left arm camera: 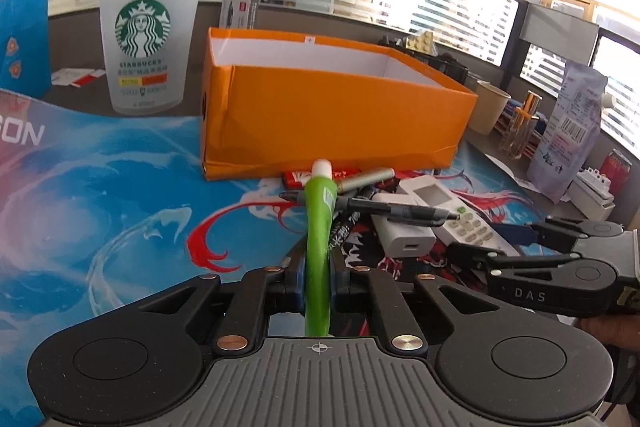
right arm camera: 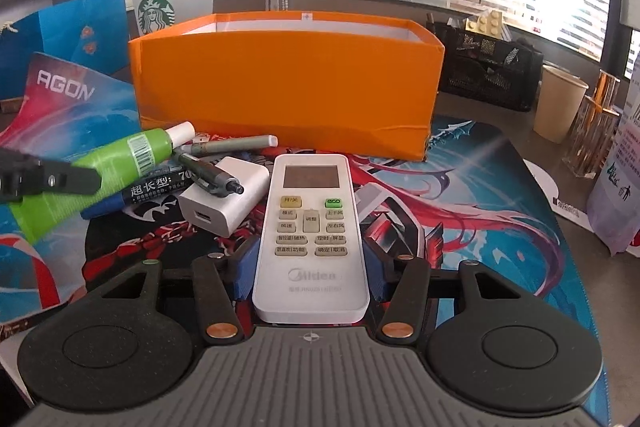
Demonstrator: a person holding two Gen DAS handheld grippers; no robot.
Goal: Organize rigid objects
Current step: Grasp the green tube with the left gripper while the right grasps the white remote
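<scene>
Orange box (right arm camera: 286, 95) stands open behind the clutter on the worktop. White remote (right arm camera: 312, 235), stiff and light, lies between the right gripper (right arm camera: 310, 263) pads, seemingly pinched. Left gripper (left arm camera: 318, 267) pinches a squashy green tube (left arm camera: 318, 227) mid-body.

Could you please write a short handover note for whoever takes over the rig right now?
Left gripper: shut on the green tube, lifted before the orange box.
Right gripper: jaws around the white remote; grip cannot be confirmed.
Still on the mat: white charger, black pen, grey marker.
No items visible in the box; everything remains to go in.
</scene>
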